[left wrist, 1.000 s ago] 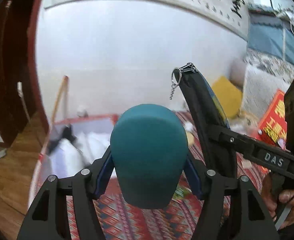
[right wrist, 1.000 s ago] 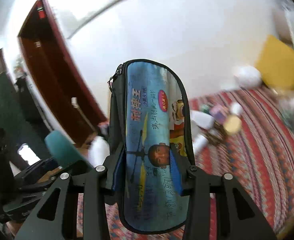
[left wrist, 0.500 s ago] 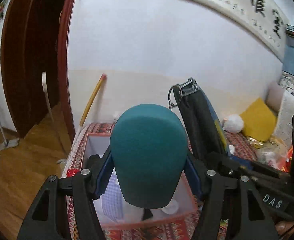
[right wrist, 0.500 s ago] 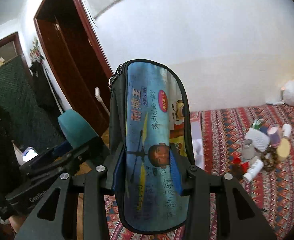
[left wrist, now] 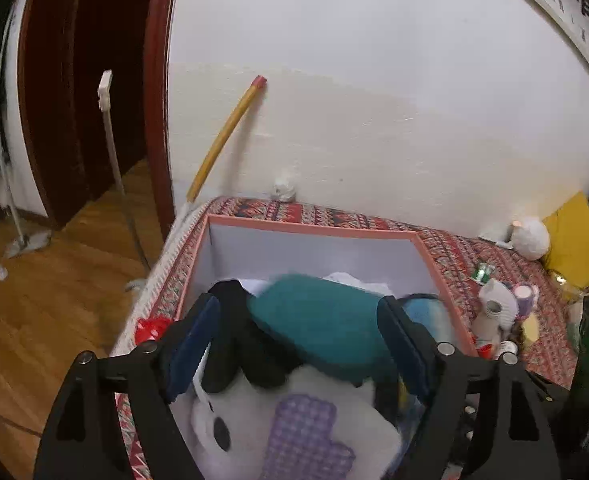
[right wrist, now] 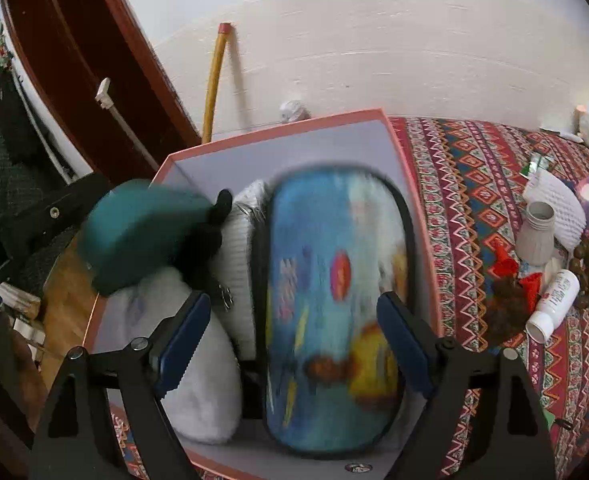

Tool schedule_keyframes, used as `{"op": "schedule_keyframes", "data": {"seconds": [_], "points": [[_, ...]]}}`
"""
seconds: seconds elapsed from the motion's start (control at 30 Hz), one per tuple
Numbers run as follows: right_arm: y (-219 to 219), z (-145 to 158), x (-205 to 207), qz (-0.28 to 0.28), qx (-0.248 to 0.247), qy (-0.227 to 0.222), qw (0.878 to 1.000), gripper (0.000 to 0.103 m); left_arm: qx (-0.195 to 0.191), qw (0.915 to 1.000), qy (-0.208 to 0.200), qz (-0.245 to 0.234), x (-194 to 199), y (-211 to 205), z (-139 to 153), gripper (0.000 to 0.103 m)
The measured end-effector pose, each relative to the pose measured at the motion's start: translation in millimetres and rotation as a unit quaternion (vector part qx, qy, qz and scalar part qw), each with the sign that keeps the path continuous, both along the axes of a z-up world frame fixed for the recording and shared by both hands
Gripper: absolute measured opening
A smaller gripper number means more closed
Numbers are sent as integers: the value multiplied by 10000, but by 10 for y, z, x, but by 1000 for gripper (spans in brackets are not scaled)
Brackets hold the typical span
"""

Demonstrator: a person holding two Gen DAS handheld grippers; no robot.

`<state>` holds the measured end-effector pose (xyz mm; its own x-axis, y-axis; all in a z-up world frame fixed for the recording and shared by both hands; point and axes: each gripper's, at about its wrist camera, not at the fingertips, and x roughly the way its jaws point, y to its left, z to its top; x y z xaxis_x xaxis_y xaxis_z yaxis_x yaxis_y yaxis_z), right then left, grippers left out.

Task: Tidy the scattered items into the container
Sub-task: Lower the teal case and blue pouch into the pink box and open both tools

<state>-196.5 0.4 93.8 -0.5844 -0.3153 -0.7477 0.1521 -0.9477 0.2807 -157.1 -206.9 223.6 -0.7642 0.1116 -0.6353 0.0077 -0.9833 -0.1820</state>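
Hung over the pink-rimmed box (left wrist: 310, 227) with both sets of jaws opening and gripping nothing: left gripper (left wrist: 299, 344) around the blurred teal case (left wrist: 318, 320), right gripper (right wrist: 292, 344) around the blurred blue pouch (right wrist: 334, 304).

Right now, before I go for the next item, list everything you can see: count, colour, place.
box: one, pink rim, on the patterned cloth by the wall
teal object: one, blurred, over the box's left side
pencil case: one, blue printed, blurred, in the box
plush toy: one, white, in the box
scattered items: several, mixed, on the cloth right of the box
stick: one, yellow, leaning on the wall
left hand-held gripper: black, opening, pads off the teal object
right hand-held gripper: black, opening, pads off the pencil case
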Motion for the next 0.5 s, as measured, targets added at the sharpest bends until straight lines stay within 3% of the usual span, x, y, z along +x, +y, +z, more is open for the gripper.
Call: {"op": "schedule_keyframes", "data": {"seconds": [0.2, 0.5], "points": [[215, 403, 281, -25, -287, 264, 9992, 89, -43, 9997, 224, -49, 341, 145, 276, 81], [1117, 1034, 996, -418, -701, 848, 9931, 98, -215, 9964, 557, -601, 967, 1026, 845, 87]]}}
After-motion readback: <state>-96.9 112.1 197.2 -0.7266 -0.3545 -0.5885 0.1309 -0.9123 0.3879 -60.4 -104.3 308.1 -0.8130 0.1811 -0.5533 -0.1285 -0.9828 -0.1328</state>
